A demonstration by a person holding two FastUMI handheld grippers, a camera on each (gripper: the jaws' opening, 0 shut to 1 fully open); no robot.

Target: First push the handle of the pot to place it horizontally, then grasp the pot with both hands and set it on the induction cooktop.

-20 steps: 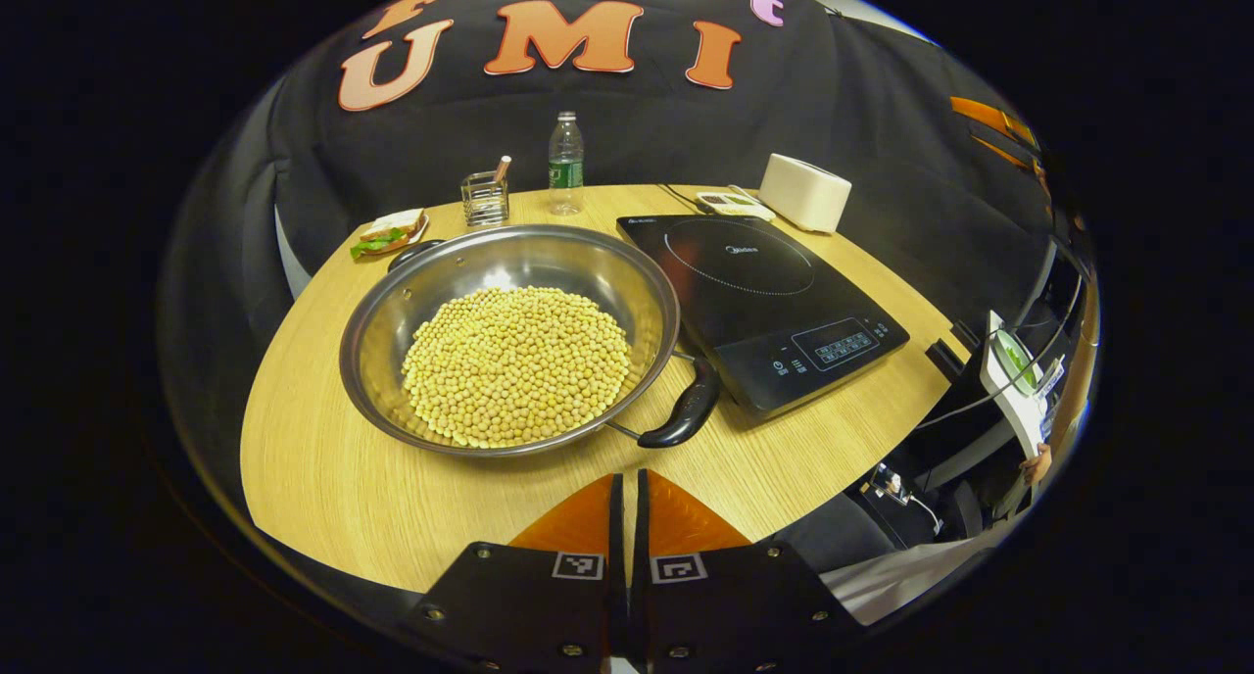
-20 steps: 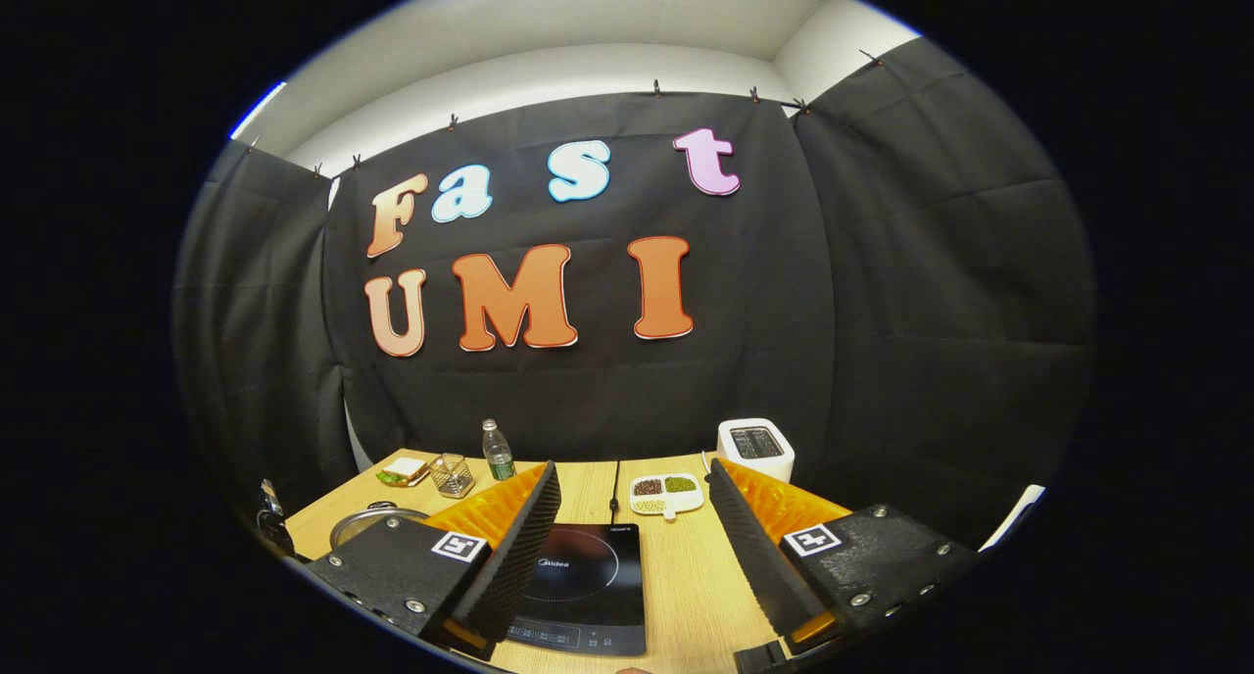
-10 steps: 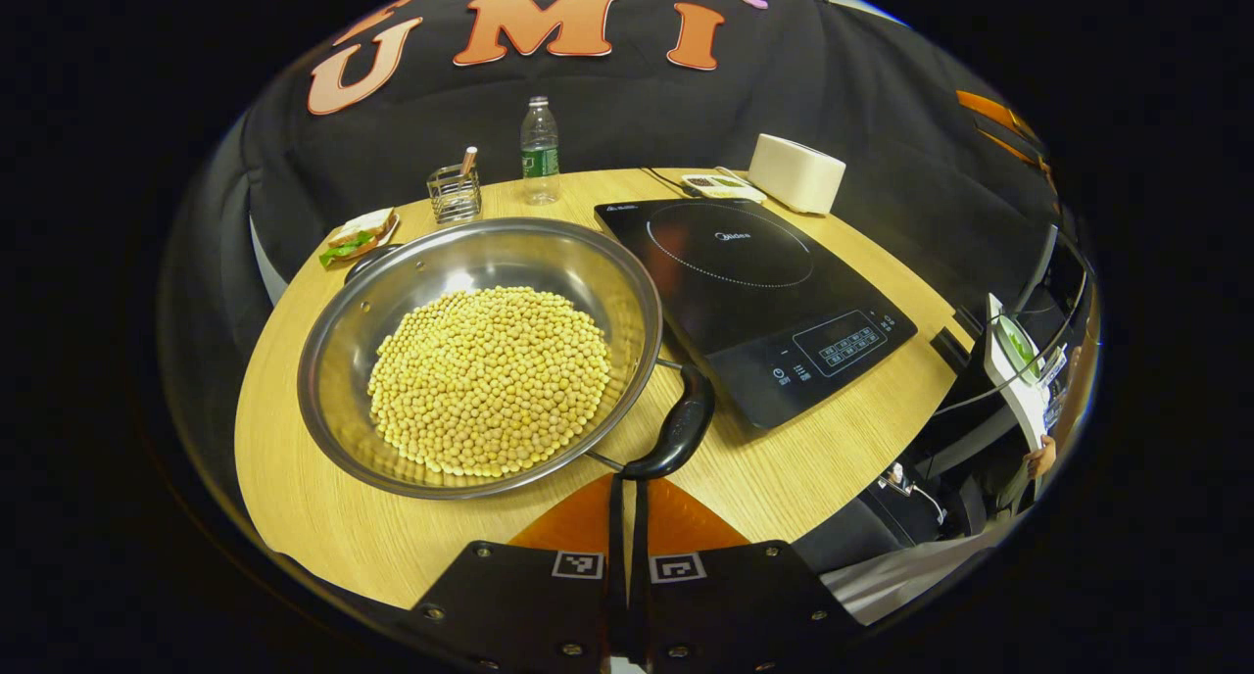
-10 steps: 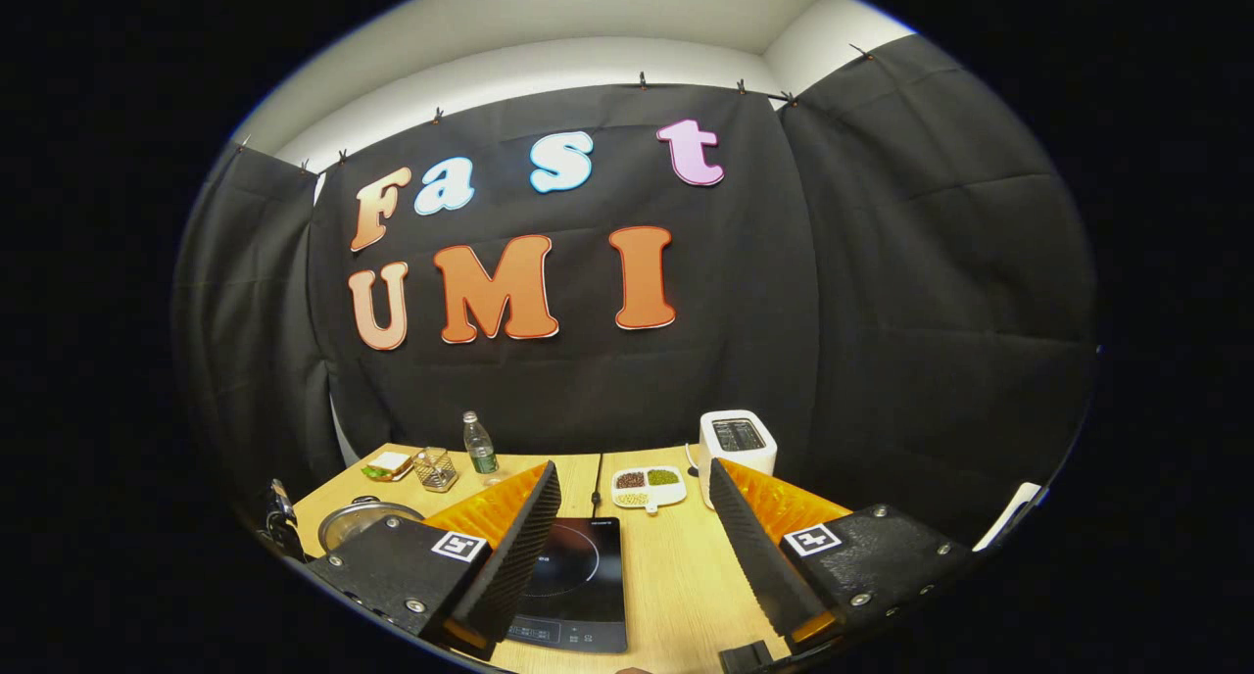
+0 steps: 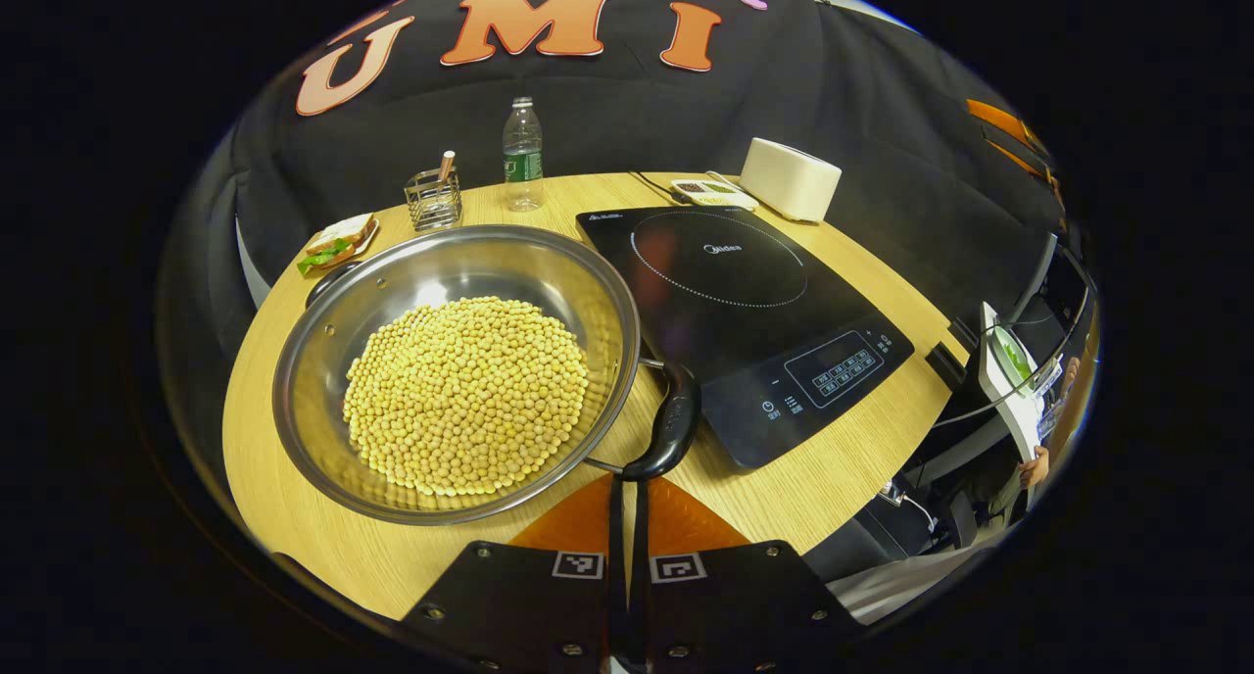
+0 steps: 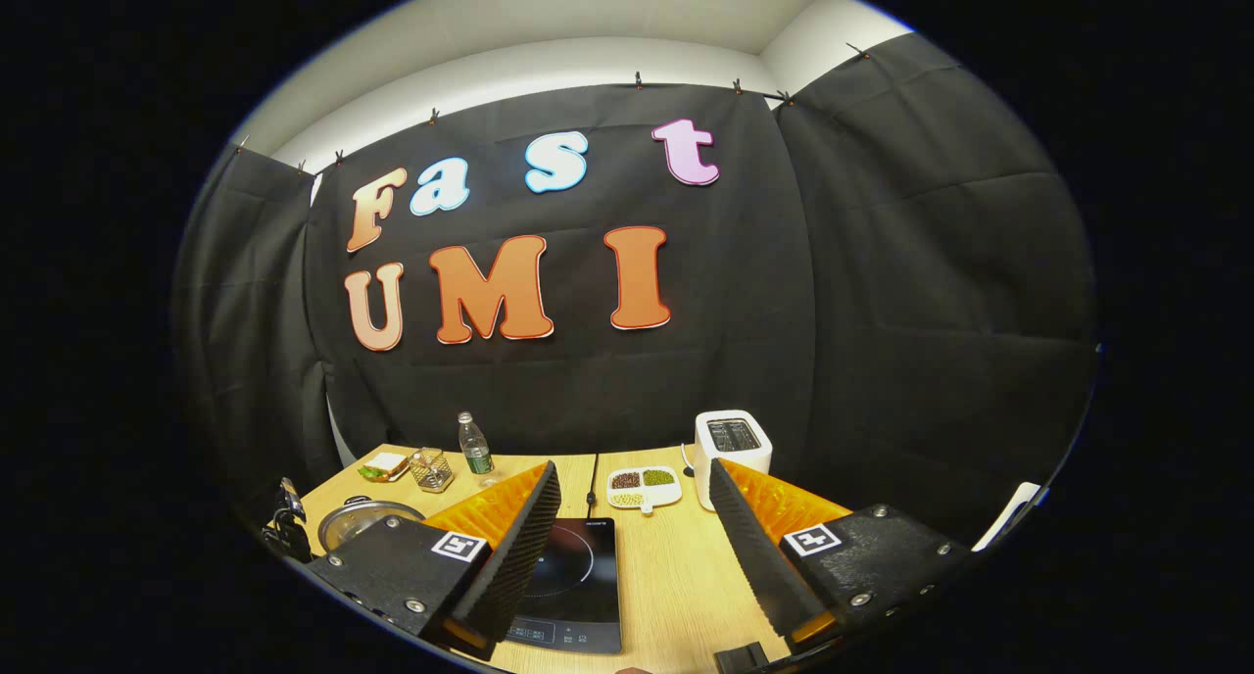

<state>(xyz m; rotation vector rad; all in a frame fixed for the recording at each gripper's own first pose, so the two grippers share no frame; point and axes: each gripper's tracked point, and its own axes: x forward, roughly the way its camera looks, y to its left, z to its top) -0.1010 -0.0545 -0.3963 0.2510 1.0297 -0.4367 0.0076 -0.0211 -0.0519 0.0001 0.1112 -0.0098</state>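
A wide steel pot (image 5: pixel 323 361) full of yellow beans sits on the wooden table (image 5: pixel 803 478), left of the black induction cooktop (image 5: pixel 745 302). Its near black handle (image 5: pixel 671 424) points toward me and slants slightly right; the far handle (image 5: pixel 328 282) peeks out behind the rim. My left gripper (image 5: pixel 627 483) is shut, its tips touching the near handle's lower end. In the right gripper view, my right gripper (image 6: pixel 632 488) stands open above the table, with the cooktop (image 6: pixel 573 586) between its fingers and the pot (image 6: pixel 358 519) far left.
At the back of the table stand a water bottle (image 5: pixel 522 155), a wire holder (image 5: pixel 433 196), a sandwich plate (image 5: pixel 338 243), a white toaster (image 5: pixel 790 178) and a small dish of beans (image 6: pixel 642 485). The table's edge drops off at right.
My left gripper has moved forward to the pot's near handle and pushed it; the handle has swung left and the pot has turned a little. The right gripper view has drifted slightly right.
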